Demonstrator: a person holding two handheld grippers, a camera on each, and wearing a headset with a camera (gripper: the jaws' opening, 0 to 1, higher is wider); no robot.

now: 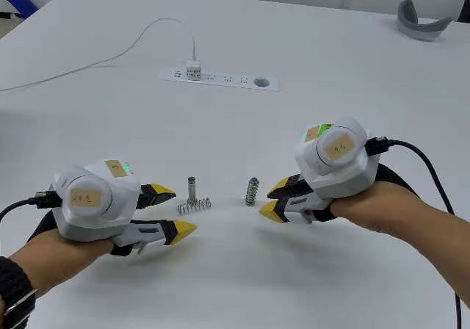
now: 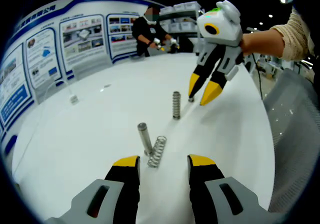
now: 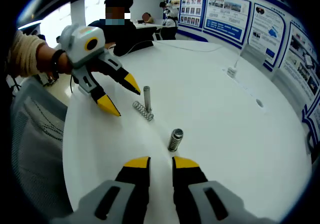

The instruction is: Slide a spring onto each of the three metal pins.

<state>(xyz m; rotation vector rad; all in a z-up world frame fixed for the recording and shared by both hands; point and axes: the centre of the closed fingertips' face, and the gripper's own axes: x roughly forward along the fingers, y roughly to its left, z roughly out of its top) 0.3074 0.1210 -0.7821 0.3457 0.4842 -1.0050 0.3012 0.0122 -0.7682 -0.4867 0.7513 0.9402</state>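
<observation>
A bare metal pin point(image 1: 192, 189) stands upright on the white table point(image 1: 235, 270). A loose spring point(image 1: 194, 206) lies flat against its base. To the right, a second pin point(image 1: 252, 191) stands with a spring around it. My left gripper point(image 1: 172, 210) is open, its yellow tips on either side of the loose spring but short of it. In the left gripper view the bare pin point(image 2: 144, 138) and loose spring point(image 2: 157, 151) sit just ahead of the jaws. My right gripper point(image 1: 268, 202) is narrowly open and holds nothing, just right of the sprung pin point(image 3: 175, 139).
A white power strip point(image 1: 220, 78) with a plugged charger point(image 1: 193, 69) and a trailing cable lies further back on the table. A grey curved object point(image 1: 421, 22) rests at the far right corner. A grey mesh chair point(image 2: 292, 134) stands beside the table, and people sit in the background.
</observation>
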